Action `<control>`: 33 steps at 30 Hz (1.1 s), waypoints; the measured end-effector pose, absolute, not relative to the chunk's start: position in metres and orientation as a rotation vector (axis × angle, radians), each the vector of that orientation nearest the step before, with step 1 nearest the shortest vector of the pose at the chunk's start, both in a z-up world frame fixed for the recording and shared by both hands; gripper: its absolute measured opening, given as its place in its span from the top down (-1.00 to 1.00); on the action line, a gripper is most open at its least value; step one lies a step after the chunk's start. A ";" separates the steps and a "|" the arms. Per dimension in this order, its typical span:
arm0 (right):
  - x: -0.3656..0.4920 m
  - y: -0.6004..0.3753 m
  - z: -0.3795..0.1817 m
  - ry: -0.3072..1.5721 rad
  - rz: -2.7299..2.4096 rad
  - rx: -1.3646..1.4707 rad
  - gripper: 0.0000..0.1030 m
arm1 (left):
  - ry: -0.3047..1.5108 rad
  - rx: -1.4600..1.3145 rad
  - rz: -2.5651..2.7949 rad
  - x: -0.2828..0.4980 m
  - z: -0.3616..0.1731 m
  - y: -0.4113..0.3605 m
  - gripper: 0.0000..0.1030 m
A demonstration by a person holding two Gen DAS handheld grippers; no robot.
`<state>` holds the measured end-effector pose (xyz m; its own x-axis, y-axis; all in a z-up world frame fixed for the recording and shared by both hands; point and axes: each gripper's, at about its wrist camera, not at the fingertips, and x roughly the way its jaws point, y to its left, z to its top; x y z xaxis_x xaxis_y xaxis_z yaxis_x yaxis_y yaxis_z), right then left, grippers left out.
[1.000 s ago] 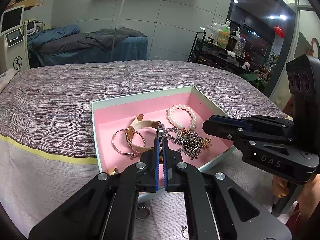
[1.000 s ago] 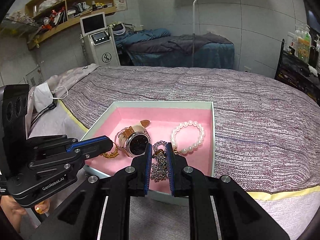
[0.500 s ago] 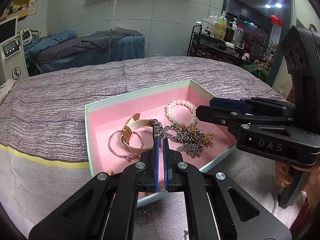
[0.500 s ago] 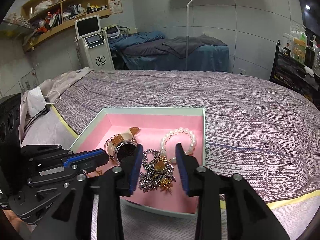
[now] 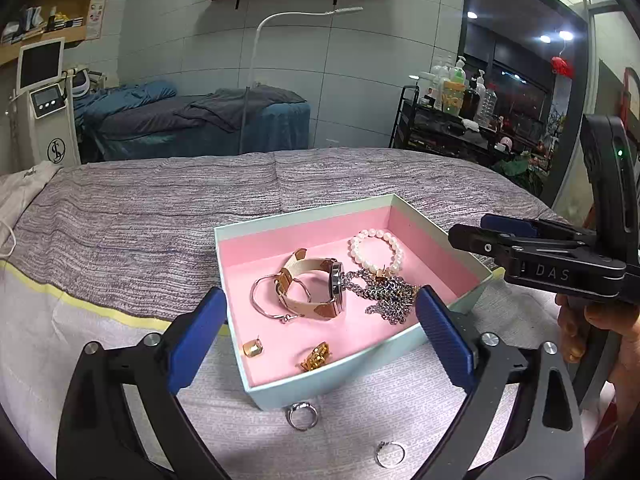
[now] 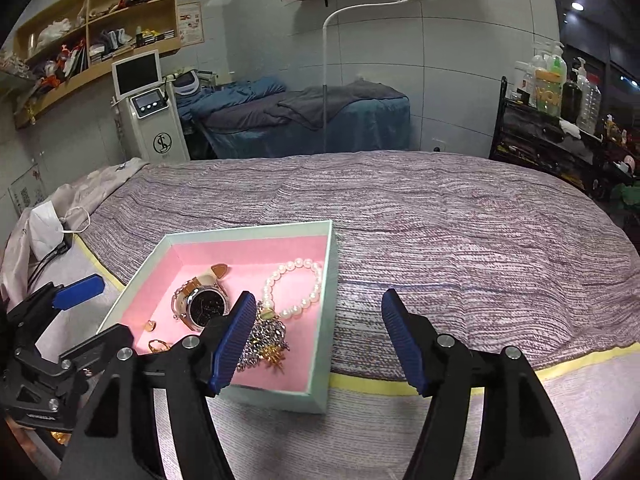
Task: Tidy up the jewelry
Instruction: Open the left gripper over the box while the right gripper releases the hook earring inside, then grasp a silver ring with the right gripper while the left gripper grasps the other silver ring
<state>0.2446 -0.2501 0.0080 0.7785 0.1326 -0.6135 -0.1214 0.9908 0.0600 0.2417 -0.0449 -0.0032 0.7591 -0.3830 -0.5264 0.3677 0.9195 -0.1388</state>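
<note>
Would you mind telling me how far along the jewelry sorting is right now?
Mostly done: the watch, pearl bracelet, chain, bangle and two gold pieces already lie in the pink box. Nothing is in hand; the left hand-held gripper and right hand-held gripper are both open. Left: two rings on the bedspread in front of the box.

Tiled wall (image 5: pixel 360 60); treatment bed (image 5: pixel 192 120)

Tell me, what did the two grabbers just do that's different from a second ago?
Both opened. The left hand-held gripper was shut on the watch and has let it go into the pink box; the right hand-held gripper released the silver chain and spread wide. Both pulled back a little. The pearl bracelet, the bangle and the box stayed where they were.
</note>
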 end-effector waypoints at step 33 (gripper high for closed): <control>0.160 -0.143 -0.042 0.835 0.457 -0.226 -0.05 | 0.632 -0.002 -0.235 0.151 -0.037 0.015 -0.89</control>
<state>0.1600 -0.1428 -0.0419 0.5820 0.3005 -0.7556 -0.4746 0.8801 -0.0155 0.1507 0.0147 -0.0374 0.7810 -0.2179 -0.5853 0.2169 0.9735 -0.0729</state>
